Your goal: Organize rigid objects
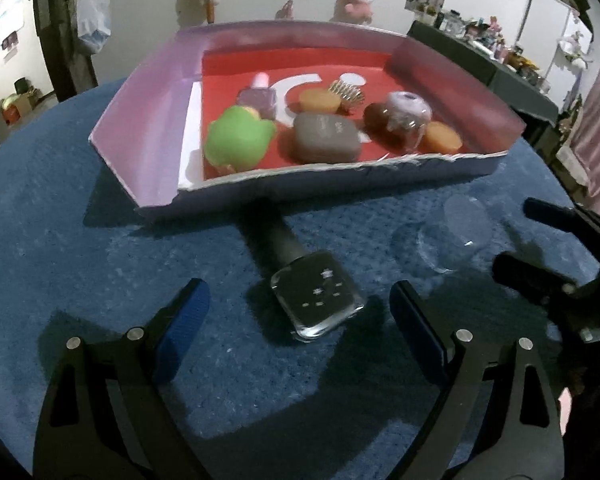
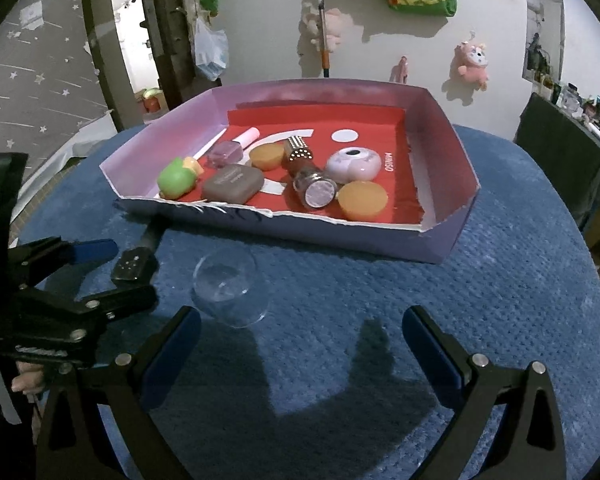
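So the left tongs are spread wide with the dark nail polish bottle lying flat right between the tips, pads not touching it, its black cap pointing away toward the tray. Just to their right, ahead of the right tongs, the clear glass bowl sits on the blue surface, closer to their left finger. Those tongs are spread too, nothing pinched.

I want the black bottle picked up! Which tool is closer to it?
Left. The left tool is open with the black bottle lying between its fingers. The right tool is off to the side, open, near the clear glass.
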Demonstrator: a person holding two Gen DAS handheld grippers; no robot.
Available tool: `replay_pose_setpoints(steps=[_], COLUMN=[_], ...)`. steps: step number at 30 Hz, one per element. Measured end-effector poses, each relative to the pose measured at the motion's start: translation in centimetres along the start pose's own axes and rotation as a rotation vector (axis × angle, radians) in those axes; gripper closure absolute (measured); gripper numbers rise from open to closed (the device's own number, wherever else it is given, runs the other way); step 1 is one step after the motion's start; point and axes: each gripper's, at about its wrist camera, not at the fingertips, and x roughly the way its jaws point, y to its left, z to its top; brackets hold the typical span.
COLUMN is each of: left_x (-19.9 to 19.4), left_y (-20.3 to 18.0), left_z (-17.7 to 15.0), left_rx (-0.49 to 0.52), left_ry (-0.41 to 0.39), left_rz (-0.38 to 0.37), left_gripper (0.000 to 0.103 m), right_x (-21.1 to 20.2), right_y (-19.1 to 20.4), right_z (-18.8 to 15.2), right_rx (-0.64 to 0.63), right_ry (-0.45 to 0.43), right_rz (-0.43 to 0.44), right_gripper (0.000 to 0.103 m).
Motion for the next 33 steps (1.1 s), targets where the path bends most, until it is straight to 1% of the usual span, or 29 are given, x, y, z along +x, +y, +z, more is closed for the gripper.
replay_pose_setpoints(steps=[3,5,7,8,10,11,12,14,15,16,17,18,19,21,22,23,24,26,27,28,29,31,33], left_x=[-0.8,-1.7,-2.6,-2.9,-3.5,-3.5,-3.3,-2.6,-2.2,-1.7,-1.3,-1.0,-0.8,-0.9,-0.9,-0.9,-0.9,-0.8,-0.8,-0.9,-0.9,-1.4,-1.9], left_y=[1.4,3.1,4.1,4.3,4.1,3.8,3.4,2.9,2.7,2.7,2.6,2.5,2.4,2.4,2.4,2.4,2.3,2.0,1.8,1.6,1.6,1.5,1.4], left_z=[-1.0,-1.9,-2.4,-2.5,-2.1,-1.9,-1.6,-1.2,-1.0,-0.8,-0.7,-0.6,-0.5,-0.5,-0.4,-0.4,-0.4,-0.4,-0.3,-0.3,-0.3,-0.4,-0.3], left_rx=[-0.008,-0.035,-0.064,-0.075,-0.077,-0.072,-0.063,-0.045,-0.04,-0.038,-0.035,-0.03,-0.025,-0.017,-0.014,-0.009,-0.002,0.015,0.026,0.032,0.031,0.02,0.022], left_ry=[-0.005,-0.002,-0.008,-0.015,-0.038,-0.044,-0.05,-0.045,-0.038,-0.029,-0.023,-0.016,-0.017,-0.025,-0.028,-0.029,-0.03,-0.034,-0.038,-0.041,-0.044,-0.047,-0.061], left_rz=[0.033,0.033,0.065,0.06,0.013,0.004,0.01,0.022,0.016,0.006,0.0,-0.003,0.003,-0.004,-0.011,-0.017,-0.027,-0.057,-0.057,-0.053,-0.055,-0.074,-0.079], left_gripper=[0.01,0.01,0.011,0.011,0.011,0.011,0.011,0.011,0.011,0.014,0.021,0.025,0.027,0.036,0.042,0.046,0.05,0.064,0.064,0.064,0.064,0.065,0.065], right_x=[0.1,0.2,0.3,0.4,0.8,1.1,1.4,1.8,2.0,2.2,2.3,2.4,2.5,2.8,2.9,3.0,2.9,2.8,2.9,2.9,2.8,2.3,1.3], right_y=[-0.4,-0.4,-0.2,0.0,0.4,0.8,1.1,1.9,2.2,2.4,2.5,2.6,2.7,2.8,2.8,2.8,2.8,2.9,2.9,3.0,3.2,3.4,3.4], right_z=[0.0,0.1,0.2,0.3,0.5,0.7,0.8,1.0,1.2,1.2,1.3,1.4,1.4,1.2,1.2,1.1,1.1,1.2,1.2,1.2,1.1,1.0,1.0], right_rx=[0.008,0.007,0.005,0.004,0.006,0.007,0.0,-0.028,-0.044,-0.052,-0.06,-0.068,-0.074,-0.078,-0.079,-0.081,-0.083,-0.081,-0.081,-0.085,-0.095,-0.102,-0.093], right_ry=[0.008,0.012,0.011,0.013,0.023,0.028,0.034,0.033,0.032,0.036,0.042,0.046,0.051,0.057,0.06,0.061,0.056,0.048,0.048,0.05,0.044,0.029,0.002], right_rz=[0.0,0.002,0.016,0.025,0.059,0.077,0.081,0.061,0.045,0.038,0.035,0.037,0.037,0.039,0.048,0.055,0.055,0.074,0.085,0.097,0.097,0.098,0.101], right_gripper=[0.0,0.0,0.0,0.0,0.0,0.0,0.0,0.002,0.006,0.008,0.013,0.018,0.02,0.029,0.032,0.038,0.039,0.046,0.053,0.057,0.06,0.06,0.06])
